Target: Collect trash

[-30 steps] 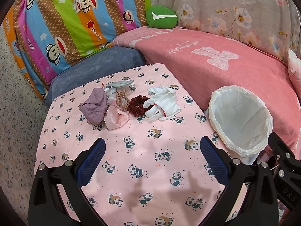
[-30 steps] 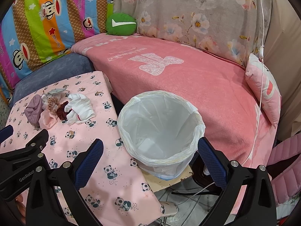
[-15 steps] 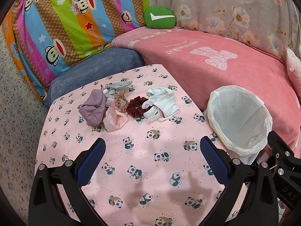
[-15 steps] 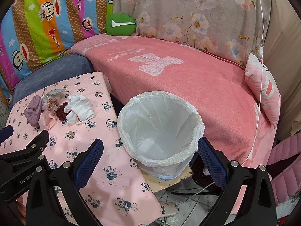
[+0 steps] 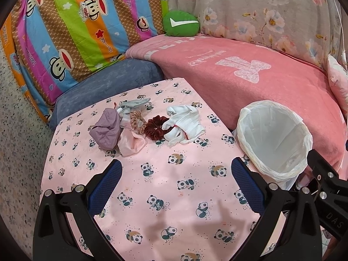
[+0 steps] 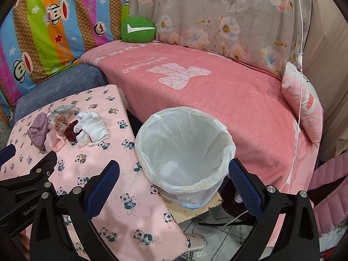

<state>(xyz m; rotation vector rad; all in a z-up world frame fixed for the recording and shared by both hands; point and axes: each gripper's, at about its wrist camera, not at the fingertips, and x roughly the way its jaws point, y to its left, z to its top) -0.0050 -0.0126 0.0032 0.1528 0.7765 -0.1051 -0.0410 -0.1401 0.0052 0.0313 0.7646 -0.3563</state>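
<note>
Right wrist alone shows pink pillow (image 6: pixel 304 102).

Bare panda tablecloth (image 5: pixel 165 187) btwn left gripper (image 5: pixel 176 181) fingers and cloth pile (image 5: pixel 143 126), clear approach from the near side. Lined trash bin (image 6: pixel 184 150) stands just off table's right edge, mouth unobstructed, right gripper (image 6: pixel 174 183) spread wide before it. Pink sofa (image 6: pixel 217 100) blocks the far side

Bin (image 5: pixel 274 139) right of cloth pile (image 5: pixel 143 125)
</note>
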